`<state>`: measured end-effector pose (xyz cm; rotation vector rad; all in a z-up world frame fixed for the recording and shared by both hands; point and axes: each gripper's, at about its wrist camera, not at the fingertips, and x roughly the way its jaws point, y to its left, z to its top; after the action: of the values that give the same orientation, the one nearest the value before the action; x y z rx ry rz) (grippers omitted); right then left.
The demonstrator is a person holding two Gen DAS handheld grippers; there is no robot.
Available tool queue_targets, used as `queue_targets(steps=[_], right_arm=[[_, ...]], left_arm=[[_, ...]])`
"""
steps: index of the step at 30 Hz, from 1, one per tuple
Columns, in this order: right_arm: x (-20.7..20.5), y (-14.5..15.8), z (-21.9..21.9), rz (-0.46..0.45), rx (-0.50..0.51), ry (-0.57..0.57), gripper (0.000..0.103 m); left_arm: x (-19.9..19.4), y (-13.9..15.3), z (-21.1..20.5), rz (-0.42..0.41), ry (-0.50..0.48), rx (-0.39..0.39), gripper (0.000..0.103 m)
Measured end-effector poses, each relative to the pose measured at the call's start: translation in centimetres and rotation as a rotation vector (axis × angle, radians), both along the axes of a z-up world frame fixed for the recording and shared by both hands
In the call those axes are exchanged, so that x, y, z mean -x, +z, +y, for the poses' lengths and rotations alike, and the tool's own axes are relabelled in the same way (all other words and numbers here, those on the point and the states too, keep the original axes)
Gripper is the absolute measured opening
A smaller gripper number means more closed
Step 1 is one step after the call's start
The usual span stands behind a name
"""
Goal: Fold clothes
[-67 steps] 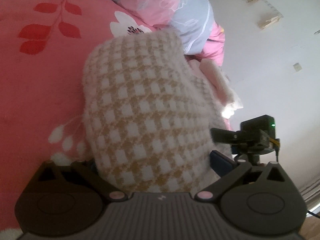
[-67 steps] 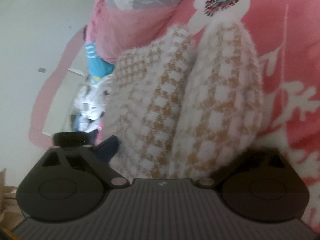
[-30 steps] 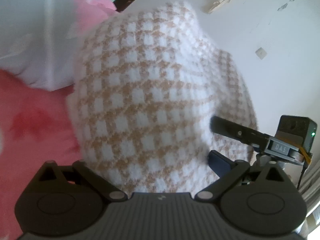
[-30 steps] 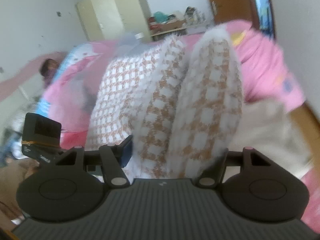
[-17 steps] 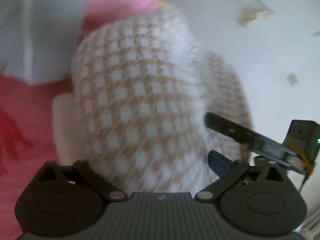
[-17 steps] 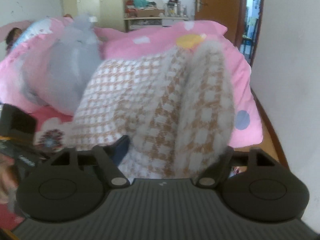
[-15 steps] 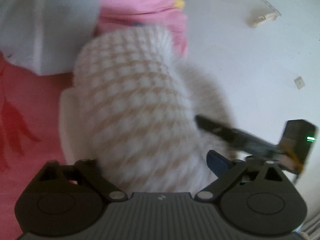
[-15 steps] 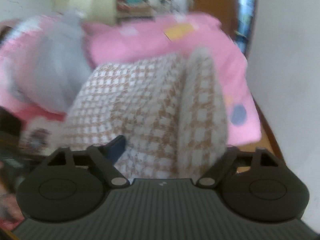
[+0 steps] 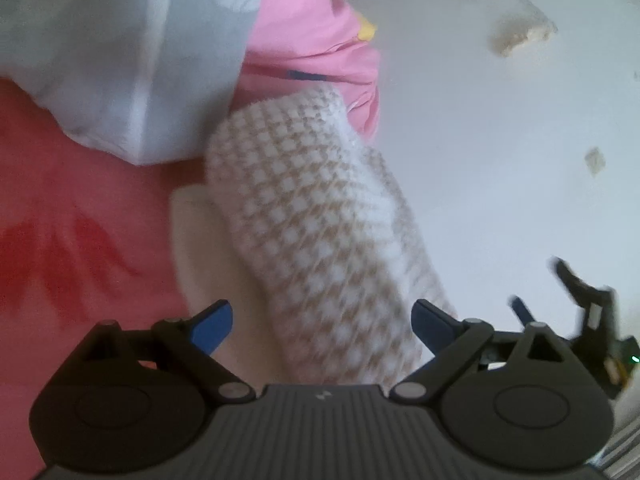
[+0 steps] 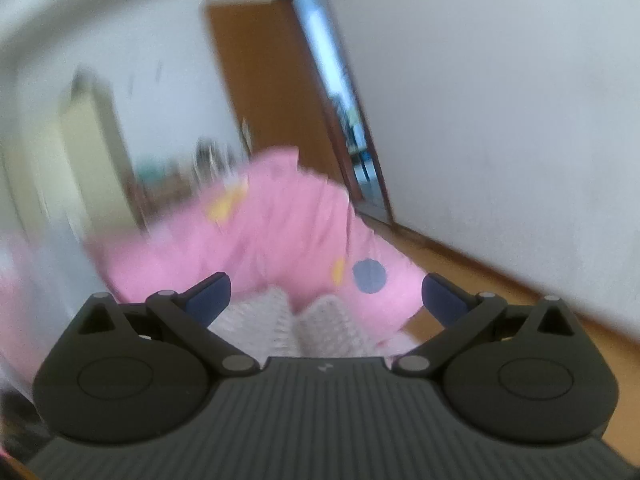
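the checked knit garment is seen bundled on the red bedspread, its long axis running straight ahead between the parted fingers of the left gripper. the right gripper is likewise spread, gripping nothing, with the garment low beneath it.

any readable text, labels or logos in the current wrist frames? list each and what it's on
No readable words or numbers in either view.
Left claw body: small pale logo mark, a symbol, no letters.
Right claw body: the same mark, also no letters.
Right claw's label as seen in the left wrist view: blurred, unreadable.
Checked garment and pink bedding: patterns only, no text.
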<state>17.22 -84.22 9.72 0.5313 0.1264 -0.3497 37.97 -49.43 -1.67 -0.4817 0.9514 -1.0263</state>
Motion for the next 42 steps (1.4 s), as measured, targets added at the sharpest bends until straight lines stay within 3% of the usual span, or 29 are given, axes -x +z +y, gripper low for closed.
queue_targets(steps=[3,7,10,14,18,29,33,37,42], right_arm=[[5.9,-1.7,2.3,-0.030,-0.079,0.001,0.102],[11.7,-4.6,7.8,0.029,-0.112,0.022,0.102],[14.9,-5.9,13.7,0.127,-0.060,-0.010,0.102],[17.7,-6.1,21.5,0.168,0.007,-0.056,0.102],[20.4,-6.3,29.3,0.205,0.072,-0.103,0.102],[25.7,-4.0,41.9,0.337,0.206,-0.295,0.102],[27.0,-3.2,44.8,0.343,0.236,-0.353,0.102],[27.4,-2.3,46.5,0.392,0.272,-0.403,0.102],[27.6,-1.7,48.0,0.409,0.272,-0.424,0.102]], left_arm=[[2.2,1.5,3.1,-0.120,-0.014,-0.085,0.096],[7.3,3.7,7.8,-0.309,-0.028,-0.193,0.097],[11.8,5.4,10.8,-0.452,-0.012,-0.259,0.103],[18.2,7.7,14.2,-0.600,-0.001,-0.306,0.103],[23.5,9.1,18.1,-0.631,0.049,-0.338,0.103],[31.8,10.9,24.4,-0.683,0.118,-0.411,0.103],[33.3,11.6,25.5,-0.686,0.124,-0.405,0.103],[34.7,12.2,26.4,-0.754,0.144,-0.394,0.103],[35.0,12.6,27.4,-0.729,0.167,-0.395,0.103]])
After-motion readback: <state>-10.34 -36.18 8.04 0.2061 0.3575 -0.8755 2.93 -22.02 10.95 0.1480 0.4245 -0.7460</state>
